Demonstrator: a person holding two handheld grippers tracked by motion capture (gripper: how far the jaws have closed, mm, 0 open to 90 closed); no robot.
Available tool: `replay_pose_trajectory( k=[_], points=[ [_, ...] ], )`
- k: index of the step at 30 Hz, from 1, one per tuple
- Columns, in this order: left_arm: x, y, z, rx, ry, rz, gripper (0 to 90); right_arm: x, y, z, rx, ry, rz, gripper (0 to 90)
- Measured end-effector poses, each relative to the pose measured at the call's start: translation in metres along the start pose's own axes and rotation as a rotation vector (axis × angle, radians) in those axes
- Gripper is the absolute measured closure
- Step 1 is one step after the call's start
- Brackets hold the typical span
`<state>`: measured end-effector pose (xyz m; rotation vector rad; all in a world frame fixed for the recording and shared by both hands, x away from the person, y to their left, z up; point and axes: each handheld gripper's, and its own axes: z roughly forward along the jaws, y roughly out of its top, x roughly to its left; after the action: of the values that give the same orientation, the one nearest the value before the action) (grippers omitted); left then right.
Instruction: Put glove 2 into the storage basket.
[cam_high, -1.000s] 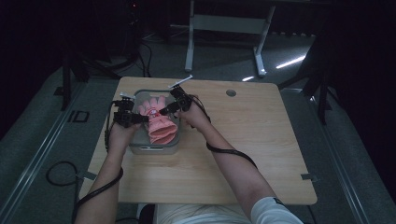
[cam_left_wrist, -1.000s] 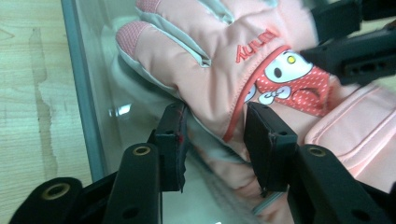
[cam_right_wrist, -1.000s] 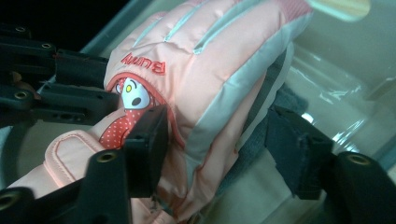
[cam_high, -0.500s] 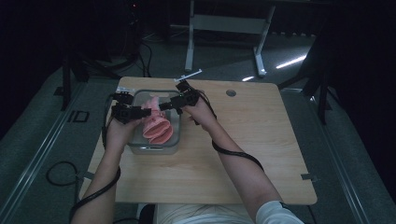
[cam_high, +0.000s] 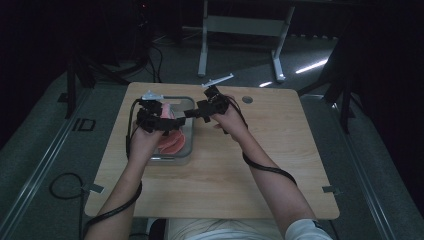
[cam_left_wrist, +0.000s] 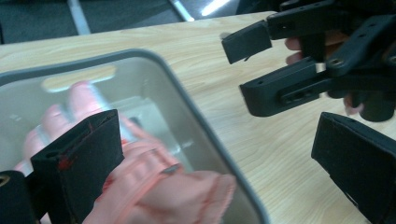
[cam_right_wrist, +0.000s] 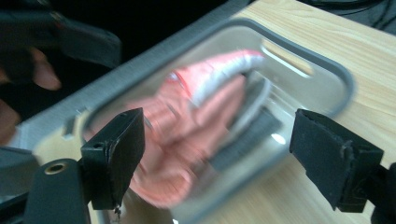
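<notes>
Pink gloves (cam_high: 172, 141) lie in the grey tray (cam_high: 188, 150), near the table's (cam_high: 280, 165) far left corner.
Fingers point toward the far edge; the left gripper (cam_high: 172, 122) and right gripper (cam_high: 186, 114), jaws just spread and empty, hang above.

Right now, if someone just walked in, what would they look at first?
Probably the pink glove lying in the clear tray on the left part of the wooden table. Just above it hang the left gripper and the right gripper, close together, both with jaws that have just been opening and nothing between them.
</notes>
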<state>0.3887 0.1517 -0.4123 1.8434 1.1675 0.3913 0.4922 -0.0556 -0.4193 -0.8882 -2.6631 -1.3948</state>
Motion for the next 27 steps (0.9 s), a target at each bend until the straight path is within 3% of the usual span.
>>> replay_pose_trajectory(
  k=[1,3,4,8,11,16,20,23,27],
  points=[
    [-0.007,-0.001,0.001,0.000,-0.001,0.029,1.5,-0.003,-0.006,-0.008,0.003,0.000,-0.015,17.7],
    [-0.012,-0.001,0.003,0.006,-0.003,0.042,1.5,-0.004,-0.009,-0.010,0.003,-0.005,-0.023,17.7],
    [-0.023,-0.002,0.006,0.009,-0.036,0.065,1.5,-0.005,-0.012,-0.013,0.006,-0.013,-0.020,17.7],
    [-0.045,-0.005,0.012,0.034,-0.086,0.135,1.5,-0.008,-0.030,-0.027,0.004,-0.019,-0.038,17.7],
    [-0.056,-0.006,0.012,0.019,-0.123,0.146,1.6,-0.008,-0.038,-0.033,0.001,-0.030,-0.048,17.7],
    [-0.077,-0.008,0.012,-0.005,-0.149,0.187,1.6,-0.011,-0.053,-0.043,-0.013,-0.052,-0.050,17.7],
    [-0.090,-0.011,0.016,-0.001,-0.188,0.213,1.6,-0.009,-0.068,-0.053,-0.006,-0.055,-0.067,17.5],
    [-0.095,-0.015,0.022,0.007,-0.214,0.207,1.6,-0.009,-0.075,-0.058,-0.005,-0.069,-0.075,17.6],
    [-0.102,-0.020,0.031,0.036,-0.218,0.231,1.6,-0.010,-0.087,-0.065,-0.002,-0.073,-0.072,17.5]
  ],
)
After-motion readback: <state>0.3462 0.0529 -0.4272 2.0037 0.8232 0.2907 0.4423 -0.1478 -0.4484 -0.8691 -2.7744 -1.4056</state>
